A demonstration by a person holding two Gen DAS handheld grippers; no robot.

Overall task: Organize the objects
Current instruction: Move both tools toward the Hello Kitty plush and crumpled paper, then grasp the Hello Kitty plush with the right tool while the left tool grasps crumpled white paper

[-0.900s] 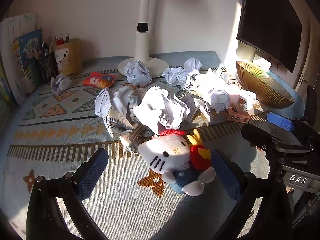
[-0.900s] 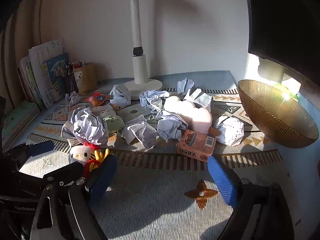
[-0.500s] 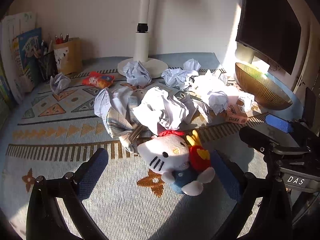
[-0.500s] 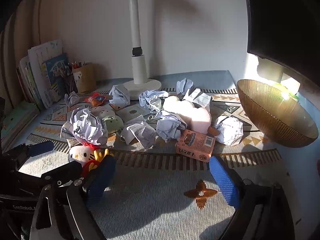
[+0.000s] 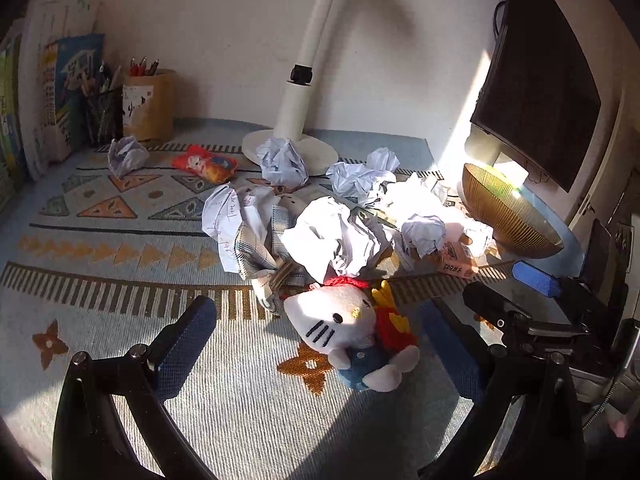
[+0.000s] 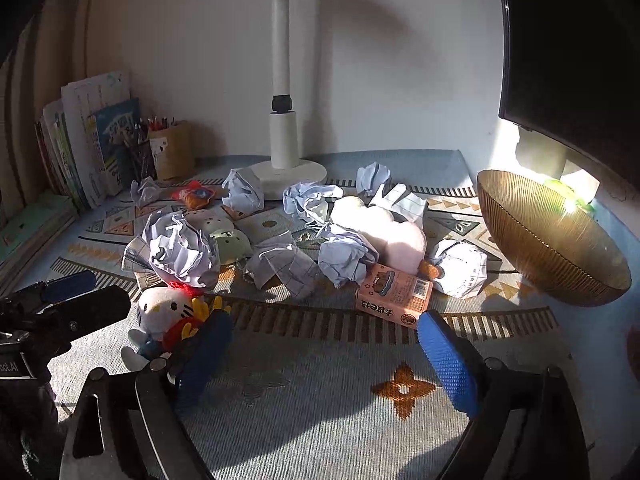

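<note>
Clutter covers the patterned woven mat [image 6: 280, 420]: crumpled white paper balls [image 6: 180, 252], a pink carton [image 6: 394, 294] and a white cat plush [image 5: 340, 320] lie beside the seemingly empty ribbed amber bowl [image 6: 552, 240]. Left gripper [image 5: 316, 344] and right gripper [image 6: 324, 356] gape empty; sorting looks barely begun.

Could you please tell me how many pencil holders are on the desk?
2. A brown cup stands at the back left; a black mesh holder just left of it, beside the books. None appears hidden.
</note>
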